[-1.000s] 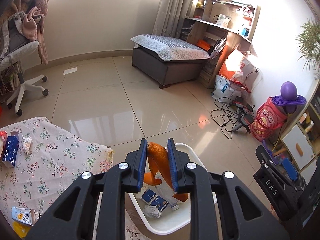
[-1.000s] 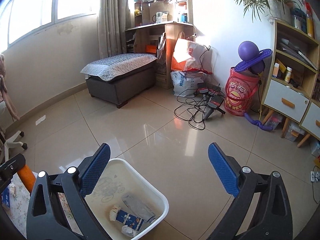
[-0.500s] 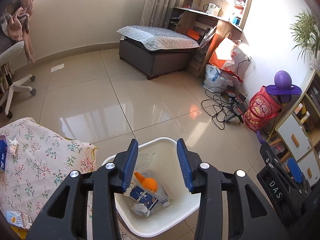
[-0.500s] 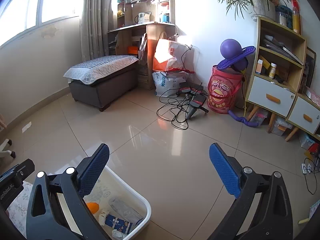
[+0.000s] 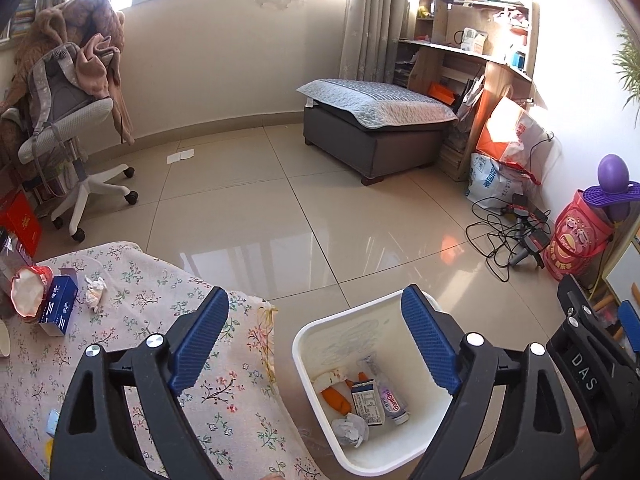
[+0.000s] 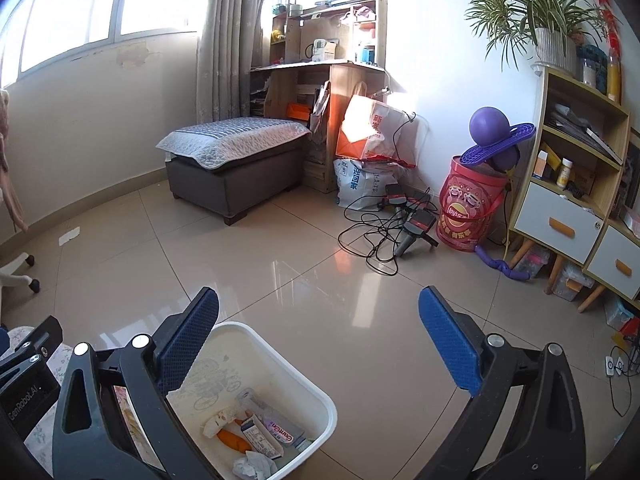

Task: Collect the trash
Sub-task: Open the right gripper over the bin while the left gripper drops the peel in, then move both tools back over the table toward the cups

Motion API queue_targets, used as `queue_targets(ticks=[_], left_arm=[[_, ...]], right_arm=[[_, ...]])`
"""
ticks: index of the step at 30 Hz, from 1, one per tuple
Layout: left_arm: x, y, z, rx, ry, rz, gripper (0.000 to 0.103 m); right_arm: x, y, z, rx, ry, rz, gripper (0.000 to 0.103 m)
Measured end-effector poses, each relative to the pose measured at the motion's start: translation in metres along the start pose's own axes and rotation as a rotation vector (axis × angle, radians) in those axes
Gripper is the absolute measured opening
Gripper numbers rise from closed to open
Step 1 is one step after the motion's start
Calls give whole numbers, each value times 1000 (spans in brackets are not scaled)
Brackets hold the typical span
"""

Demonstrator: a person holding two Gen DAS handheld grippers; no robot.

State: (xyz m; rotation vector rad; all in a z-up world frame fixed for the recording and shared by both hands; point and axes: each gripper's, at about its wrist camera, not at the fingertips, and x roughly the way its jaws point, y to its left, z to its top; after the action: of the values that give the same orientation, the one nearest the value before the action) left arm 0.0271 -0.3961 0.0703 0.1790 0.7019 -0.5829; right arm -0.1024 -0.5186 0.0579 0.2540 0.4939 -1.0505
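Orange peel (image 5: 335, 398) now lies in the white bin (image 5: 304, 330)

Left tool (image 5: 316, 336) has just been opening, now empty; right tool (image 6: 316, 344) open; desk (image 5: 120, 288) scraps remain.

the white bin (image 5: 308, 344) is standing open-topped on the floor, touching or just beside the flowered desk (image 5: 132, 300) edge, so room for passing between them is lacking. a wide stretch of tiled floor (image 5: 248, 216) is lying open beyond the bin. a tangle of cables (image 6: 380, 236) and a red tub (image 6: 468, 208) are crowding the wall side. a box (image 5: 60, 308) and a crumpled scrap (image 5: 95, 287) are sitting on the desk's far left, possibly narrowing reach there.
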Motion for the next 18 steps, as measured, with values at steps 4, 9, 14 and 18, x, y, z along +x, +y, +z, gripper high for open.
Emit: queue_targets(ticks=[4,9,14,18], left_arm=[[-7,27,-5,-40,-3,50,87],[-15,62,-10,-95,-3,100,89],[-22,93,-20,-122,-6,146,89],[-28,122,-28,-147,2,182,89]], right_arm=[[-10,23,-4,-40,-10,44,96],[-25,52,-11,-96,-19,100,96],[-37,81,-18,-149,-26,143,96],[-45,102,-21,-178,-23,181,96]])
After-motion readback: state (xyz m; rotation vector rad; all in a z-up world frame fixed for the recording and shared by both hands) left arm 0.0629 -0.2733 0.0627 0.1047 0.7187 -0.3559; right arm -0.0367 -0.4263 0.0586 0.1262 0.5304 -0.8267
